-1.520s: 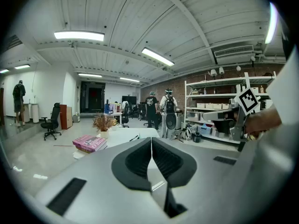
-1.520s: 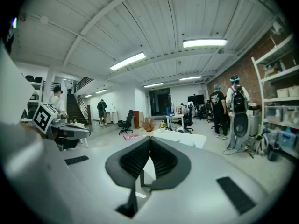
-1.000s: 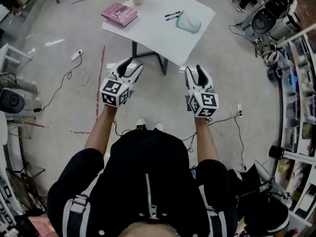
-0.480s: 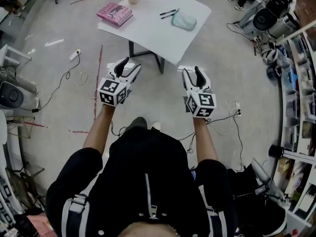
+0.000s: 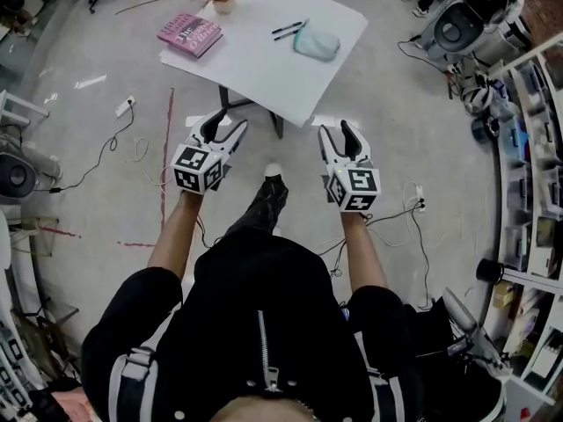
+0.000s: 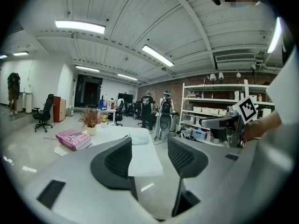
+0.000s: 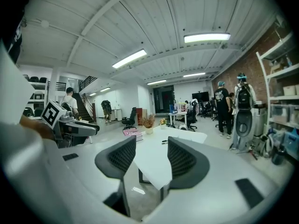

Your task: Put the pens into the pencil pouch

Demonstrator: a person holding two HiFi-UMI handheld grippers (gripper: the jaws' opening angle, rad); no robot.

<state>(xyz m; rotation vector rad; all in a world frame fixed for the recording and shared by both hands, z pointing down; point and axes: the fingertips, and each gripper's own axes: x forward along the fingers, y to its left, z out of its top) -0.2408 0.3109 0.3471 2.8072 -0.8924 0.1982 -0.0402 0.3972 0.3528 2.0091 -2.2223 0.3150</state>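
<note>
They're walking up to the counter (image 5: 255,60). The left gripper (image 5: 224,126) and right gripper (image 5: 337,130) have just been opening their jaws wide, both empty, with the pens (image 5: 288,30) and pouch (image 5: 316,44) well ahead.

Open-plan lab office, this one.
Beyond the jaws a white table (image 7: 150,158) and office chairs (image 7: 131,116); stocked shelves (image 6: 205,109) off to their right, strip lights (image 6: 79,27) overhead.

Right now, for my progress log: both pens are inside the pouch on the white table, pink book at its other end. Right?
No: the head view shows both pens lying on the white table beside the pouch, not inside. The pink book is at its other end.
</note>
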